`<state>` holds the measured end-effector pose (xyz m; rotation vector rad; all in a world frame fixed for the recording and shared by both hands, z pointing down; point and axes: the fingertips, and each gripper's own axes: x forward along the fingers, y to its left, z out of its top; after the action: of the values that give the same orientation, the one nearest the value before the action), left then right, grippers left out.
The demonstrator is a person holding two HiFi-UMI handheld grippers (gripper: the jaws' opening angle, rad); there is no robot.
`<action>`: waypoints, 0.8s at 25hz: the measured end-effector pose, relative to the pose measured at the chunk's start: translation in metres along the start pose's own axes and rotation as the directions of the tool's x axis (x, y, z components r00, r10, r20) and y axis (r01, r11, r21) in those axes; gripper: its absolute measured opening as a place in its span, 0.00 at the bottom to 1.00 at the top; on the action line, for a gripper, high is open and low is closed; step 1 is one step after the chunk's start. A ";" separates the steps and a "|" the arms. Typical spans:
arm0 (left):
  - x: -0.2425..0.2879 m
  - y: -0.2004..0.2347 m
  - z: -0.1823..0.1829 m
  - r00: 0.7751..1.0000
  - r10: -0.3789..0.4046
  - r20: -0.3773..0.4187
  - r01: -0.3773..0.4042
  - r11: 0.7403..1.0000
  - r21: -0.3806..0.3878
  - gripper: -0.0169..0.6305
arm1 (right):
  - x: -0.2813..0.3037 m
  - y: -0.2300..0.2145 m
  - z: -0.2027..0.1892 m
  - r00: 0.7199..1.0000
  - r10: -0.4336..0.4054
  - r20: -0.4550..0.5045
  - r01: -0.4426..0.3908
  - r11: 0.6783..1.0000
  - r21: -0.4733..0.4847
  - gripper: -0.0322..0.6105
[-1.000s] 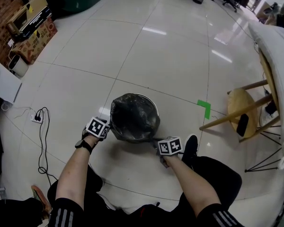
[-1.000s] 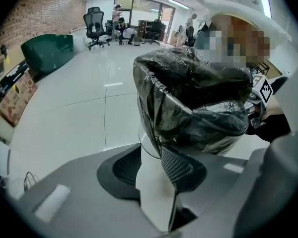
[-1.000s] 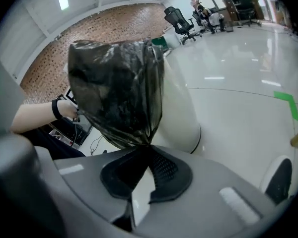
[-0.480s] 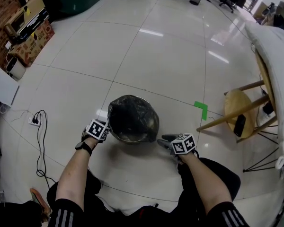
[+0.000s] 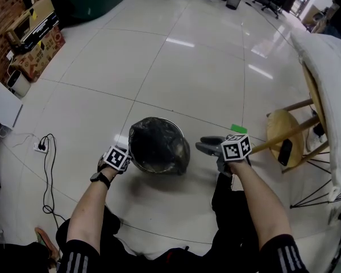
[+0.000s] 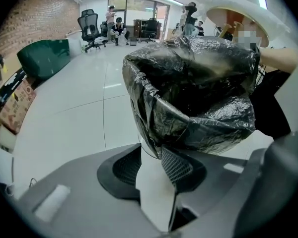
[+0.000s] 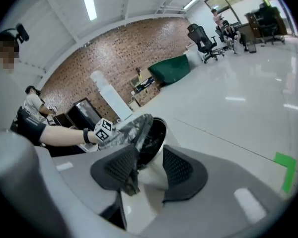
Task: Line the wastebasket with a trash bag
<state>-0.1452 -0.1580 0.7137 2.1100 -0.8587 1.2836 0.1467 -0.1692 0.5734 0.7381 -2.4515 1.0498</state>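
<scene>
On the white tiled floor [image 5: 187,78], the round metal wastebasket [image 5: 152,165] holds a black plastic trash bag [image 5: 156,141] folded over its rim. Left hand-held gripper [image 5: 130,156] clamps that covered rim; right hand-held gripper [image 5: 203,145], its jaws just opening, is empty.

Count of items, floor area.

- wastebasket [image 5: 159,165]: 1
- trash bag [image 5: 150,135]: 1, black
- claws: 2, namely left claw [image 5: 131,156] and right claw [image 5: 203,144]
- marker cubes: 2, namely the cube on the left [image 5: 116,157] and the cube on the right [image 5: 237,147]
- wristwatch [image 5: 101,177]: 1
- wooden stool [image 5: 284,127]: 1
- dark flat object [image 5: 284,151] on the stool seat: 1
- green tape mark [image 5: 238,128] on the floor: 1
- power strip [image 5: 40,145]: 1; cables too tangled to count
- cardboard boxes [image 5: 42,44] by the brick wall: at least 2; the stack is partly cut off
- office chairs at the far end: bases cropped, no firm count
</scene>
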 end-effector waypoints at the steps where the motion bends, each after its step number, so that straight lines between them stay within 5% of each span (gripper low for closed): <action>1: 0.000 0.000 0.000 1.000 0.002 -0.001 -0.002 1.000 0.003 0.21 | 0.005 0.005 0.013 1.000 0.025 0.006 -0.025 1.000 0.010 0.34; 6: 0.001 0.008 -0.003 0.999 0.035 -0.015 -0.035 0.999 0.013 0.21 | 0.040 0.013 0.030 0.993 0.098 -0.060 -0.093 0.992 0.082 0.34; 12: 0.004 0.008 -0.001 1.000 0.023 -0.001 -0.023 1.000 0.018 0.21 | 0.078 0.007 0.010 0.981 0.073 -0.179 -0.058 0.995 0.086 0.34; 13: 0.005 0.008 -0.001 1.000 0.022 0.000 -0.022 1.000 0.016 0.21 | 0.082 0.005 0.007 0.980 0.060 -0.192 -0.046 0.996 0.074 0.31; 15: 0.005 0.006 0.000 1.000 0.015 0.000 -0.015 1.000 0.008 0.21 | 0.086 0.000 0.006 0.980 0.032 -0.195 -0.024 0.999 0.046 0.06; 20: 0.004 0.006 0.003 1.000 0.008 0.018 -0.009 1.000 0.011 0.21 | 0.084 -0.021 0.019 0.981 -0.077 -0.181 0.072 0.997 -0.032 0.06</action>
<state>-0.1463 -0.1650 0.7167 2.1318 -0.8713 1.2776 0.0904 -0.2225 0.6157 0.6881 -2.2608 1.0100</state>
